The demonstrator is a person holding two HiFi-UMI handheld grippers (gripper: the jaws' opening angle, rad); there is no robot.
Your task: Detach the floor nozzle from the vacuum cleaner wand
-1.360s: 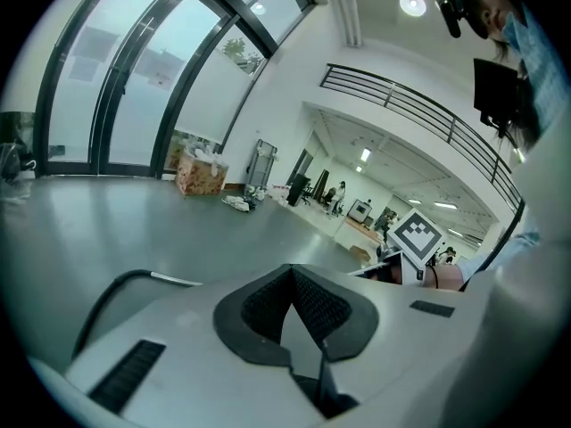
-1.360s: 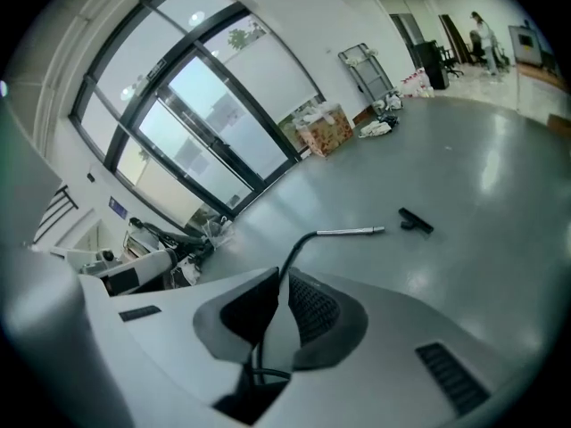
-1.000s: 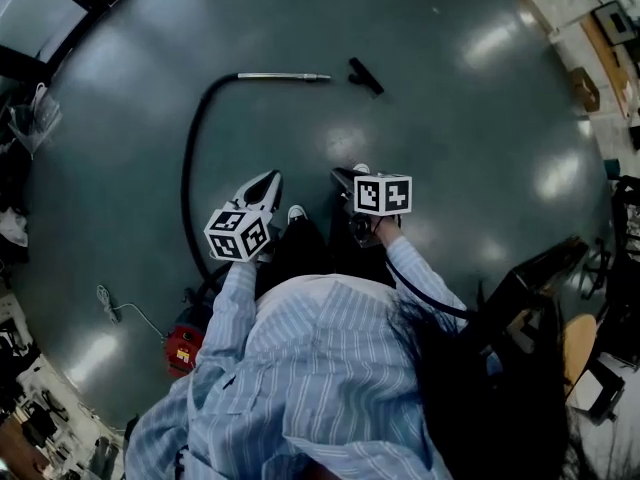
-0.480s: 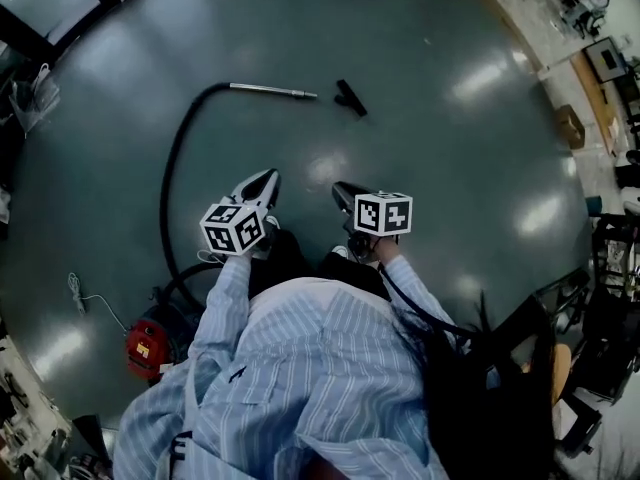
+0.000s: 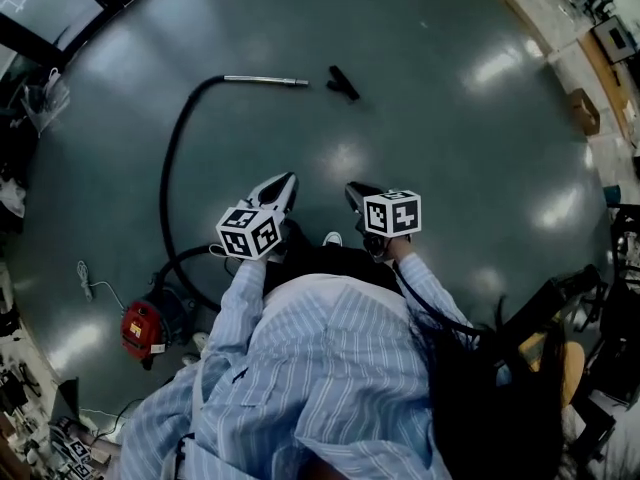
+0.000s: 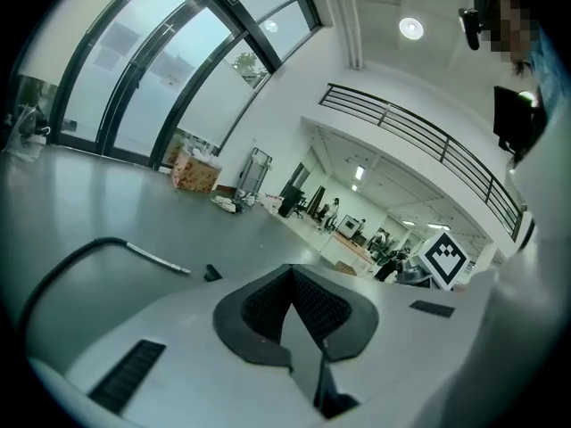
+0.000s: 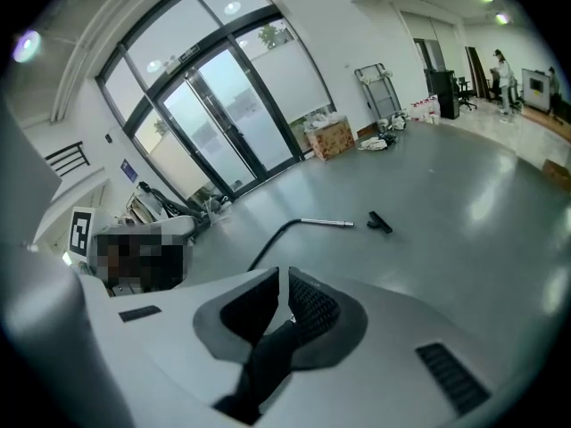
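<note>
A silver vacuum wand (image 5: pixel 265 80) lies on the grey floor at the end of a black hose (image 5: pixel 172 168). The small black floor nozzle (image 5: pixel 342 82) lies just right of the wand's tip, apart from it. Both sit well ahead of my grippers. My left gripper (image 5: pixel 287 181) is shut and holds nothing. My right gripper (image 5: pixel 353 190) is shut too, with only a thin slit between its pads and nothing in it. The left gripper view shows the wand (image 6: pixel 157 259) and nozzle (image 6: pixel 211 273) far beyond the jaws (image 6: pixel 292 273). So does the right gripper view: wand (image 7: pixel 326 223), nozzle (image 7: pixel 379 222), jaws (image 7: pixel 284 281).
The hose curves back to a red vacuum body (image 5: pixel 142 328) at the lower left, beside a white cord (image 5: pixel 92 283). Glass doors (image 7: pixel 214 123) and boxes (image 7: pixel 328 137) line the far wall. Desks and clutter ring the right edge (image 5: pixel 585 108).
The person has stepped, carrying both grippers along. In the head view the wand and nozzle have shifted a little left and the red vacuum shows more fully. Both sets of jaws look unchanged.
</note>
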